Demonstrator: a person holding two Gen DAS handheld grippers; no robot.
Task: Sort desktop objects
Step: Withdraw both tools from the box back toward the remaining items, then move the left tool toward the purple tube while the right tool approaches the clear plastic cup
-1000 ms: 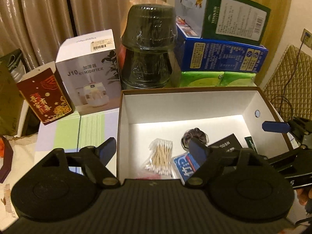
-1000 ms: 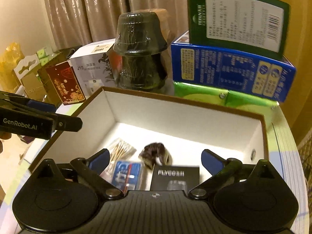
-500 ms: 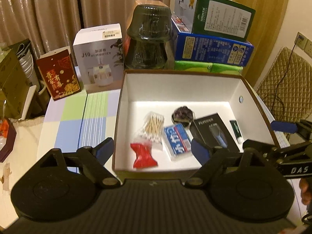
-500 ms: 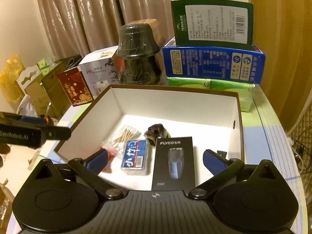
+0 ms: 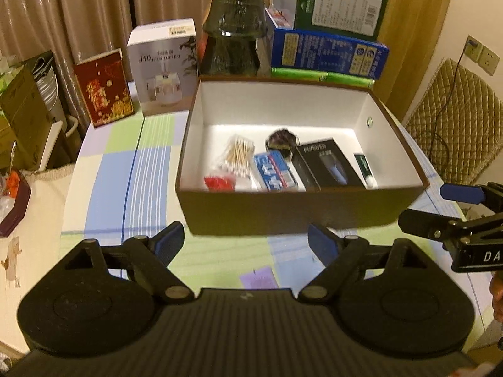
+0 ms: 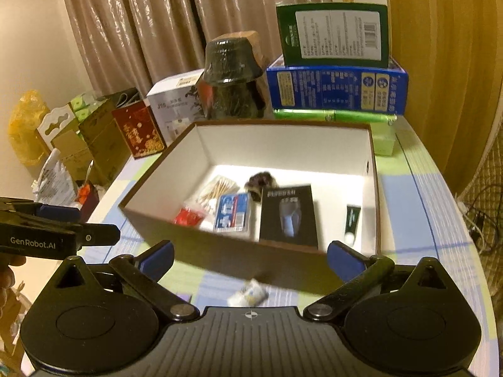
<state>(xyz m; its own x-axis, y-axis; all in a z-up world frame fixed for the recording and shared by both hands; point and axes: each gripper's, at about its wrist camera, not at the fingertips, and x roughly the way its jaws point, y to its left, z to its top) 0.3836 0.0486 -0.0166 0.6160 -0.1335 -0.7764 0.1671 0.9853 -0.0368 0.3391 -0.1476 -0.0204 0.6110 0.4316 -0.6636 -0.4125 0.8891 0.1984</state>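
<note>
Checked tablecloth table (image 5: pixel 132 169), open brown box (image 5: pixel 301 210), stacked cartons (image 5: pixel 327 53) behind, small white packet (image 6: pixel 248 293)

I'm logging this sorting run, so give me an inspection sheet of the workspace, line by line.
Surface: table with a checked cloth.
Job's things: open box holding cotton swabs, a red packet, a blue pack, a black carton, a dark tube and a dark round item.
Clutter: a wrapper and a purple scrap in front of the box; stacked cartons and bowls behind it.
Grippers: left gripper and right gripper both open and empty, short of the box.
Cables: cord from a wall socket over a quilted chair.
Surroundings: curtains, bags left of the table.
</note>
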